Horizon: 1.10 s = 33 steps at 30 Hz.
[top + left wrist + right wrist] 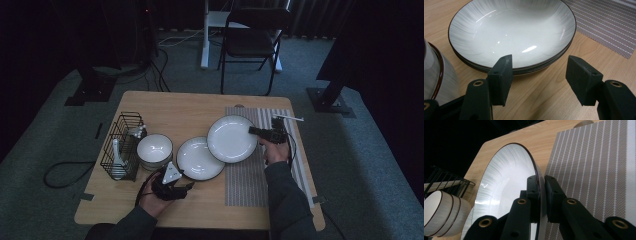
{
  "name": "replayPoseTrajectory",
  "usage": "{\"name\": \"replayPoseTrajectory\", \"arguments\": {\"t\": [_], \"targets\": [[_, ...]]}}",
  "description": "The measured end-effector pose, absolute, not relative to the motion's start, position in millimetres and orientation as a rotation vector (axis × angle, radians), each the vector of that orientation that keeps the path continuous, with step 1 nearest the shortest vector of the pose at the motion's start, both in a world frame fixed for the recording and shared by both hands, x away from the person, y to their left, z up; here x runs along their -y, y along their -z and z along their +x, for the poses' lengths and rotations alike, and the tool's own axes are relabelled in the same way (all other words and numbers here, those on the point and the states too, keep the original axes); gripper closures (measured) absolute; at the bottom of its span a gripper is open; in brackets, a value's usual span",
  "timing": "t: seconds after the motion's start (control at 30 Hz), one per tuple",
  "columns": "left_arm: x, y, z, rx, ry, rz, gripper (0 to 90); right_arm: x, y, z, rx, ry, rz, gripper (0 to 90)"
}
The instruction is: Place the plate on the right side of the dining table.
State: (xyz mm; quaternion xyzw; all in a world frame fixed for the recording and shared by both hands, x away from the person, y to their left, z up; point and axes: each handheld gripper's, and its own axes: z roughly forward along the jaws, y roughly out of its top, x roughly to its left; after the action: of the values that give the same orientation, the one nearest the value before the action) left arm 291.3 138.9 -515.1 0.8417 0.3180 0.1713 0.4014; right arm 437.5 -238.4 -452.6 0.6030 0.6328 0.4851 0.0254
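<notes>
A white plate with a dark rim (231,138) hangs tilted over the table, partly above the striped placemat (250,175). My right gripper (252,130) is shut on its right rim; in the right gripper view the jaws (541,182) pinch the plate (506,177) edge-on. A low stack of white plates (200,158) lies on the wood just left of it. My left gripper (189,185) rests near the table's front, and its jaws (540,65) stand open just short of the stack's near rim (511,27), gripping nothing.
Stacked white bowls (155,150) sit left of the plates, seen close at the left gripper's side (436,75). A black wire rack (121,145) with utensils stands at the table's left edge. A white utensil (289,118) lies at the placemat's far corner. A folding chair (250,40) stands beyond.
</notes>
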Motion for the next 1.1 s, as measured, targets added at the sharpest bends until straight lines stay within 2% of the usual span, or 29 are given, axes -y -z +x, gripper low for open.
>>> {"name": "replayPoseTrajectory", "arguments": {"t": [1.1], "targets": [[-140.3,524.9,283.8,-0.810,-0.401,2.154,39.0,290.1,457.1,426.5,-1.822,-1.451,1.937,83.3]]}}
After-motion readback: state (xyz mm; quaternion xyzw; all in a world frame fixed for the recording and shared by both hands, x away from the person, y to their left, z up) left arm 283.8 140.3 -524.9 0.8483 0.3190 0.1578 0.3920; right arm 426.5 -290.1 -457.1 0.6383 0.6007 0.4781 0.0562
